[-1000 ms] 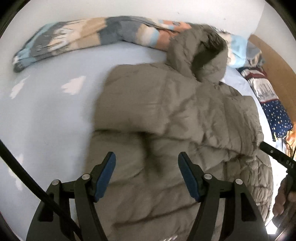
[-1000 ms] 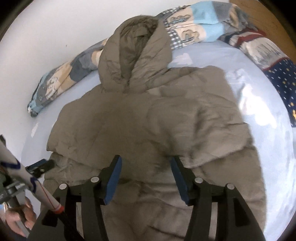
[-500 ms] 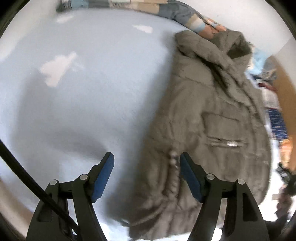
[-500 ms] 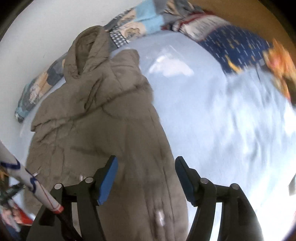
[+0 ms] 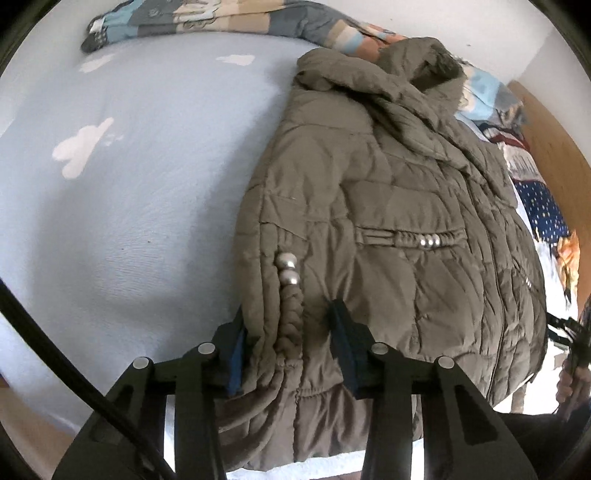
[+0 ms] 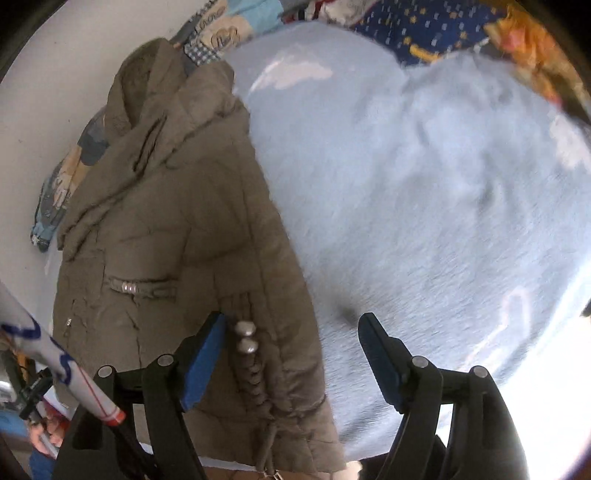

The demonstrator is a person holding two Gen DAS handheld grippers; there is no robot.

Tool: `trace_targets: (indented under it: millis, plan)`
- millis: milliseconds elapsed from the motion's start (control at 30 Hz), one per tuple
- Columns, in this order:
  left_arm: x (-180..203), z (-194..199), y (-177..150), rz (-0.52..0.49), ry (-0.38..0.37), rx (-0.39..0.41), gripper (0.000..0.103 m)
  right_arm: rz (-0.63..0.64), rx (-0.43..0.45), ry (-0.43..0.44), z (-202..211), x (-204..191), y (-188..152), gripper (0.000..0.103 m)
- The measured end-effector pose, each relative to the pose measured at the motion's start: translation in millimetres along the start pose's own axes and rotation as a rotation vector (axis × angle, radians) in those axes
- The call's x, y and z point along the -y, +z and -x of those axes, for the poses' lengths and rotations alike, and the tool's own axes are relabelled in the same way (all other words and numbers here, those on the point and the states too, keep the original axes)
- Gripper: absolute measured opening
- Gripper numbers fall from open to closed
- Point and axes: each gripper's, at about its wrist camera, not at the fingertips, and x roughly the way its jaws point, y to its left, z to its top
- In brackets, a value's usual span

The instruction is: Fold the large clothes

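A taupe hooded puffer jacket [image 5: 388,221] lies folded into a long narrow shape on a light blue bed [image 5: 129,184], hood at the far end. It also shows in the right wrist view [image 6: 177,229]. My left gripper [image 5: 288,354] has its jaws around the jacket's left hem edge, by a braided cord with metal beads [image 5: 290,291], and is partly closed on the fabric. My right gripper [image 6: 291,354] is open over the jacket's right hem edge; its left finger rests by the beaded cord [image 6: 245,339] and its right finger is over the sheet.
A patterned blanket [image 5: 221,18] runs along the wall at the head of the bed. A dark blue starred cloth [image 6: 436,26] and orange fabric [image 6: 524,40] lie at the far right. The bed's near edge is just below the hem.
Both grippers moved from the jacket's middle to its outer hem edges. The jacket now lies narrower, with its sides folded in. The left jaws have narrowed around the hem.
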Motion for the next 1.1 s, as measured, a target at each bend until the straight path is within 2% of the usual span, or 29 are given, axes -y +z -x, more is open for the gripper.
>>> trace_targets:
  millis: [100,133,200,367,467,500,533,600,733,900,933,967,1033,1100]
  plan:
    - [5.9,4.0,-5.2,-0.028,-0.014,0.008,0.04,0.02,-0.024,0.066,-7.4,-6.9,-3.8,0.031]
    - [9.0,6.3,-6.8,-0.038,-0.023,0.013,0.04,0.036,-0.008,0.054,-4.7,-9.7,-5.4,0.024]
    - [17.8,14.5,-13.8,-0.068,-0.036,0.02,0.04,0.067,0.024,0.027,3.9,-16.8,-8.7,0.021]
    - [30.4,25.6,-35.1,-0.128,-0.031,0.019,0.04,0.083,0.043,-0.026,20.8,-16.5,-16.9,0.02]
    - [19.9,24.1,-27.6,-0.088,0.009,0.019,0.04,0.08,0.022,-0.052,21.4,-15.3,-17.4,0.02]
    - [12.2,23.8,-20.8,-0.056,0.039,0.021,0.04,0.078,0.017,-0.062,21.0,-14.7,-17.5,0.024]
    - [5.5,24.0,-15.0,-0.029,0.049,0.026,0.04,0.078,0.017,-0.089,19.4,-15.3,-16.4,0.031]
    - [-7.2,31.1,-5.1,0.025,0.052,0.059,0.04,0.077,0.027,-0.131,22.9,-14.8,-11.2,0.04]
    - [-8.7,44.8,10.4,0.036,0.061,0.112,0.042,0.082,0.151,-0.169,49.5,-18.4,-5.9,0.05]
    - [19.8,49.5,26.7,-0.02,0.008,0.117,0.047,0.082,0.24,-0.084,67.5,-36.8,6.1,0.05]
    - [27.6,51.6,29.0,-0.037,0.005,0.117,0.054,0.096,0.248,-0.058,68.6,-44.3,8.7,0.05]
    - [36.2,51.4,33.5,-0.056,0.004,0.117,0.058,0.107,0.25,-0.033,68.9,-50.1,9.2,0.05]
    - [55.2,50.8,45.0,-0.102,-0.003,0.123,0.058,0.147,0.241,0.028,65.7,-69.4,12.7,0.051]
    - [72.1,48.8,57.3,-0.146,-0.006,0.115,0.058,0.185,0.233,0.048,62.2,-86.7,15.1,0.051]
